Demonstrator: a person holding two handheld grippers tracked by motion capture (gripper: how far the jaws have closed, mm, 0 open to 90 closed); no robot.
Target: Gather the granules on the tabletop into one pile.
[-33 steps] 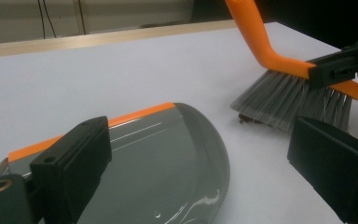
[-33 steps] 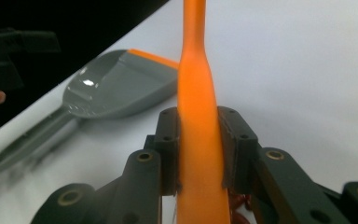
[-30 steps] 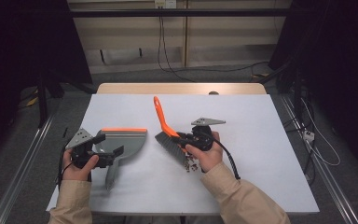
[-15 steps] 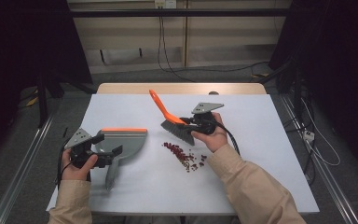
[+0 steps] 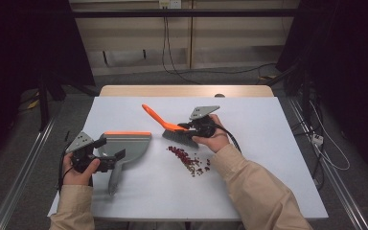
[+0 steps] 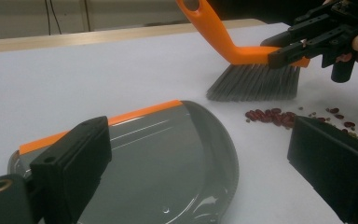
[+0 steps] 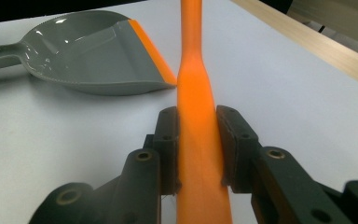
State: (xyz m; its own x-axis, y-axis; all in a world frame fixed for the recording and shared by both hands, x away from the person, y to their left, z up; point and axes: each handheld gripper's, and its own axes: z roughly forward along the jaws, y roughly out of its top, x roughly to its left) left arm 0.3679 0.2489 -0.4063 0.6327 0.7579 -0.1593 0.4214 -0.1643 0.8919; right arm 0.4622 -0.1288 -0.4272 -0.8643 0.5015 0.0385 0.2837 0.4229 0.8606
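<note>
Left gripper (image 5: 106, 154) sits at the grey dustpan (image 5: 127, 144); whether its wide-set jaws grip the pan cannot be told. The orange lip faces right. Red beans (image 5: 189, 161) lie scattered between, nearer the brush (image 5: 175, 131). Right gripper (image 5: 191, 127) is clamped on the brush's orange back, bristles just beyond the beans, sweep line running leftward toward the pan.

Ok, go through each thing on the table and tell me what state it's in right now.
Brush: clamped at its orange back by the right gripper, bristles down beside the beans.
Dustpan: flat on the table, empty, orange lip towards the brush.
Red beans: scattered loose, not yet swept.
Left gripper: fingers open over the dustpan's rear, not pressing it.
</note>
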